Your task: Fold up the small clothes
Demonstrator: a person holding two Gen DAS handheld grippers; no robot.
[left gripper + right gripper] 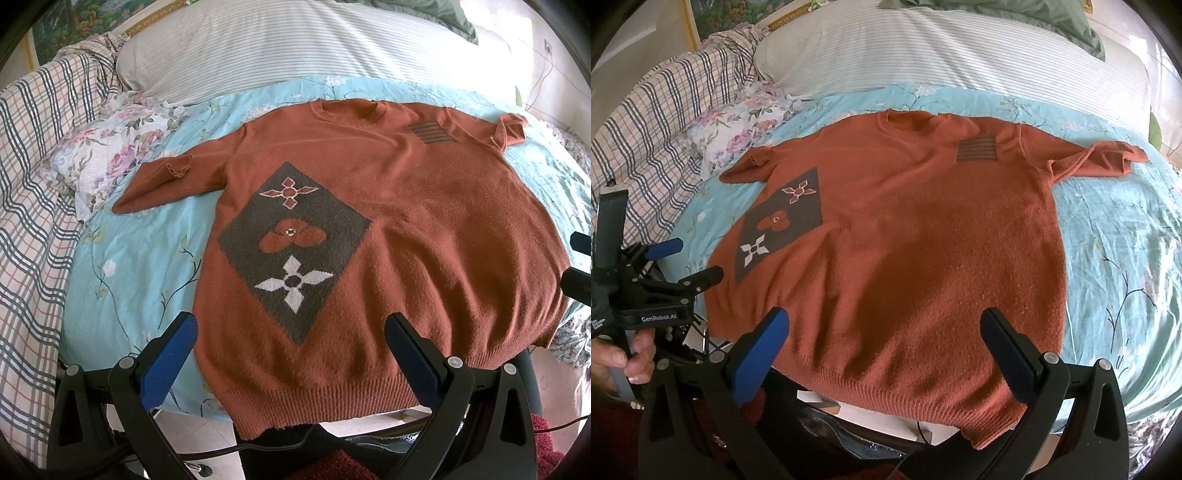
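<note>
Stage: as nothing on the garment had yet been turned over, we judged ourselves at the start of the fold, with the spreading-out done.
Sweater: we had the rust-orange knitted sweater with a dark grey diamond panel (332,221) lying face up and flat across the middle of both frames, neckline toward the top, ribbed hem hanging just over the near edge of the bed.
Sleeves: we saw one sleeve (159,184) bent at centre left of the left wrist view, and the other sleeve (1097,158) stretched toward the upper right of the right wrist view; both lay out to the sides, unfolded.
Bedding: we worked on a light blue floral bedsheet (140,258), with a striped white pillow (295,44) across the top of the frame and a plaid checked blanket (33,184) along the left edge.
Left gripper: we held our left gripper (291,332) with its blue-padded fingers spread wide above the hem, gripping nothing.
Right gripper: we held our right gripper (884,328) equally wide apart over the hem at lower centre, also empty.
Next move: we judged that each gripper should go out to a sleeve or side edge, pinch one layer cleanly, and bring it in toward the middle.
Risk: we thought the soft knit might bunch or drag.
</note>
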